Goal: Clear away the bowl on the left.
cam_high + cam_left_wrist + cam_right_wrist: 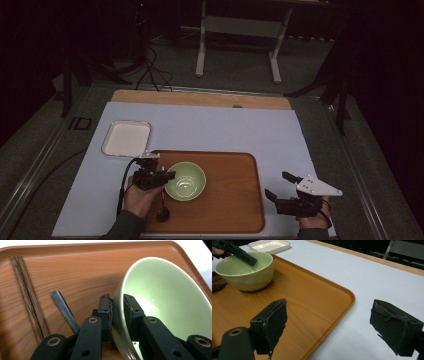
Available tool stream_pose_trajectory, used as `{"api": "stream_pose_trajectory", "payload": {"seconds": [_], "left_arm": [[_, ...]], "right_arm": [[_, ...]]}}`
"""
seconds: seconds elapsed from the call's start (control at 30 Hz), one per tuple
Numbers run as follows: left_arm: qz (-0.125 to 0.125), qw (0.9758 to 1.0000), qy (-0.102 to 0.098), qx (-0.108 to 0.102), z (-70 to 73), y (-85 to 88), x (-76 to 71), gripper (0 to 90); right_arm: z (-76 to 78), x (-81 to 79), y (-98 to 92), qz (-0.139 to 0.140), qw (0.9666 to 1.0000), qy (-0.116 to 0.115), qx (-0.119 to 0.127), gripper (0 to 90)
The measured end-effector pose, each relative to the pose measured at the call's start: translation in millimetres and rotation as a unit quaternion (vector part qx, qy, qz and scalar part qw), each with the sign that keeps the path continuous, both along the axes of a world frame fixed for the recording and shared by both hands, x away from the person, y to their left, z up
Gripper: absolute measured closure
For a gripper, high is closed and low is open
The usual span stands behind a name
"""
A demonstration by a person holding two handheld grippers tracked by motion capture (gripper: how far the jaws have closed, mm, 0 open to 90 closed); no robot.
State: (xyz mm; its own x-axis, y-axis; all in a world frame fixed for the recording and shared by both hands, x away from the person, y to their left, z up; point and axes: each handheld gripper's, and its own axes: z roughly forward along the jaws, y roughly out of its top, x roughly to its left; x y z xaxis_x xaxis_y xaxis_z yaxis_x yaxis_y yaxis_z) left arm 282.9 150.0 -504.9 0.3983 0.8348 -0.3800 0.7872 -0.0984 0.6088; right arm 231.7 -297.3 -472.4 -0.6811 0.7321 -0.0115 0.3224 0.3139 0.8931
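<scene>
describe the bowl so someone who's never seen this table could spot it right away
Find the wooden tray at the table's near edge. On its left part sits the green bowl, its rim between the pads of the left gripper. It is the one round, pale green thing there; the neighbouring white dish is rectangular.

One green bowl point(185, 181), one wooden tray point(235, 200), one white dish point(126, 138), two chopsticks point(28, 300), one spoon point(65, 311).

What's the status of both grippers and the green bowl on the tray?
Left gripper straddles bowl rim. Right gripper open, beside tray. Spoon, chopsticks nearby.
</scene>
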Motion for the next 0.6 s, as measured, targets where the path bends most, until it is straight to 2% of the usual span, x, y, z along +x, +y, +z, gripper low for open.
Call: {"api": "stream_pose_trajectory", "payload": {"seconds": [0.07,0.33,0.37,0.4,0.53,0.6], "left_arm": [[-0.002,1.0000,0.001,-0.009,-0.9,0.9,0.3,76.4],[-0.019,0.9997,-0.017,-0.007,-0.7,1.8,-3.3,59.9],[-0.023,0.9996,-0.018,0.007,1.0,4.0,-2.9,59.9],[-0.022,0.9995,-0.022,0.010,2.9,5.8,-3.3,55.7],[-0.019,0.9991,-0.036,0.010,9.8,12.4,-4.4,53.5],[-0.018,0.9986,-0.048,0.017,13.2,15.7,-5.5,51.8]], "right_arm": [[-0.2,0.2,0.2,0.001,1.0000,0.000,0.000,13.8],[0.0,-0.1,0.0,-0.001,1.0000,0.001,0.001,13.8],[0.2,-0.1,-0.1,-0.001,1.0000,0.001,0.001,13.8],[0.3,-0.2,-0.2,-0.001,1.0000,0.001,0.001,13.8],[0.8,-0.6,-0.6,-0.002,1.0000,0.002,0.002,13.8],[0.9,-0.8,-0.7,-0.002,1.0000,0.000,0.003,13.8]]}}
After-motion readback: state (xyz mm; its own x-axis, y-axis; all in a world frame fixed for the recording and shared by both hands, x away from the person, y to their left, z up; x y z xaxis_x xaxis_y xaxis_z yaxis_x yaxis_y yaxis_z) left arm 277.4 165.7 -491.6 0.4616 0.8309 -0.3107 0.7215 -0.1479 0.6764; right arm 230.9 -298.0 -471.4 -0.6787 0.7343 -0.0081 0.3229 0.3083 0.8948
